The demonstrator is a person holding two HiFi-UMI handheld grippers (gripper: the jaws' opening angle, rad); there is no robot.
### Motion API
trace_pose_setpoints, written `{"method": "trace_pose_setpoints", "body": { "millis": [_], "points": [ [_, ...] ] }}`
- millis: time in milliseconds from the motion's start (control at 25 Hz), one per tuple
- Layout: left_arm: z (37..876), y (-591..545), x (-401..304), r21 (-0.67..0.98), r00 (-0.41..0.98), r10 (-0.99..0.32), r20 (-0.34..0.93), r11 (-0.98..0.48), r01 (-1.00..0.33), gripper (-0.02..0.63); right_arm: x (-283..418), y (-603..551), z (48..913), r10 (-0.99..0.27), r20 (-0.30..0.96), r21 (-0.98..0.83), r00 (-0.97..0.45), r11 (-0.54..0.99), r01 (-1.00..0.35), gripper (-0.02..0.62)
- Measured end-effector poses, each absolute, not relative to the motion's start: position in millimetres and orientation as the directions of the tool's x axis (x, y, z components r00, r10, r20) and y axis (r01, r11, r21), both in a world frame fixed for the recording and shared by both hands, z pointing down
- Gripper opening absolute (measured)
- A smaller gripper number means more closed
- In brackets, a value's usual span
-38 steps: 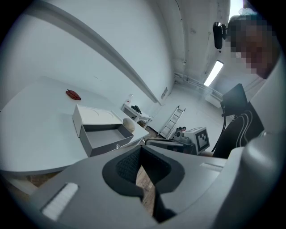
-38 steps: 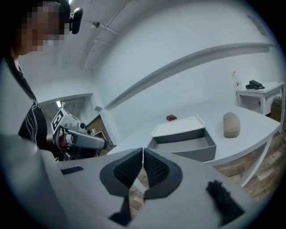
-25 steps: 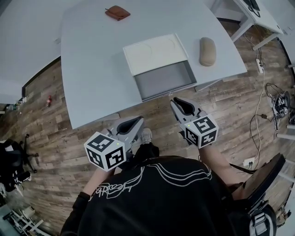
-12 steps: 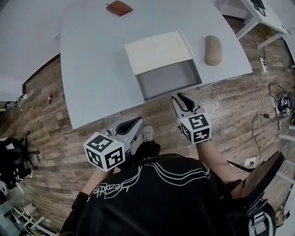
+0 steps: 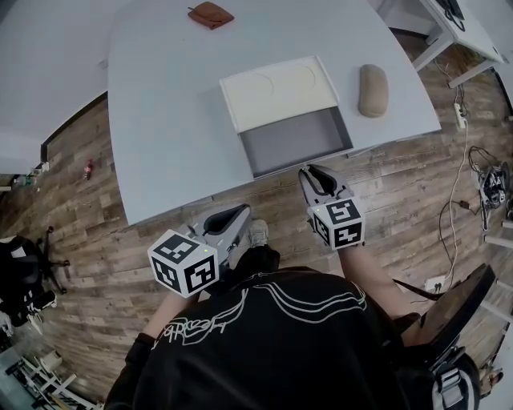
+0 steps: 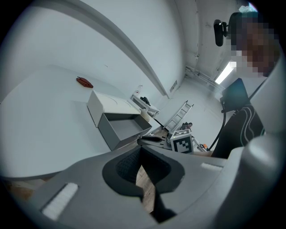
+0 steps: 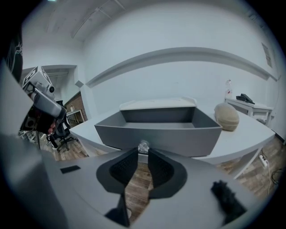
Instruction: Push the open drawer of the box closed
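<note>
A white box [image 5: 276, 90] lies on the grey table [image 5: 168, 120], and its grey drawer [image 5: 298, 141] is pulled out toward me to the table's edge. In the right gripper view the drawer front [image 7: 178, 138] fills the middle, with a small knob [image 7: 143, 146] just beyond the jaw tips. My right gripper [image 5: 316, 174] is just short of the drawer front, jaws drawn together to a narrow slit and holding nothing. My left gripper [image 5: 234, 215] hangs lower left over the floor, shut and empty. It sees the box [image 6: 109, 106] from the side.
A brown pouch [image 5: 211, 14] lies at the table's far side. A beige oblong object [image 5: 373, 90] rests right of the box. A white desk [image 5: 449, 24] and floor cables [image 5: 485, 180] are to the right, and an office chair [image 5: 24, 272] stands at left.
My right gripper has moved forward and now sits close to the drawer front. The left gripper has stayed about where it was.
</note>
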State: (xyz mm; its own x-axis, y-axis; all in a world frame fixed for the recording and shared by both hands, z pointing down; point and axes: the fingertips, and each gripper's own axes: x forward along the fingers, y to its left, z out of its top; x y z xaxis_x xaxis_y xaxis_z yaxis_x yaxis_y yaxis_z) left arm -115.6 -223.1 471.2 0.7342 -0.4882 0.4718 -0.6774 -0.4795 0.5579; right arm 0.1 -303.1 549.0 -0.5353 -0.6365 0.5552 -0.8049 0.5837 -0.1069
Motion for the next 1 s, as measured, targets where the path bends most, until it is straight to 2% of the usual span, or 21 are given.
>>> {"method": "trace_pose_setpoints", "body": {
  "millis": [600,1000],
  "points": [
    [469.4,-232.1,-117.5,0.563,0.739,-0.487,0.467,-0.481,-0.672,0.006,-5.8,-315.5,544.7,-0.628,0.559,-0.122,-0.541,0.583,-0.803,0.075],
    [470.9,-239.4,-130.0,0.576,0.74,-0.488,0.462,-0.47,-0.669,0.006,-11.2,-341.0,546.3,-0.599,0.615,-0.119,-0.512,0.572,-0.812,0.075]
  ]
}}
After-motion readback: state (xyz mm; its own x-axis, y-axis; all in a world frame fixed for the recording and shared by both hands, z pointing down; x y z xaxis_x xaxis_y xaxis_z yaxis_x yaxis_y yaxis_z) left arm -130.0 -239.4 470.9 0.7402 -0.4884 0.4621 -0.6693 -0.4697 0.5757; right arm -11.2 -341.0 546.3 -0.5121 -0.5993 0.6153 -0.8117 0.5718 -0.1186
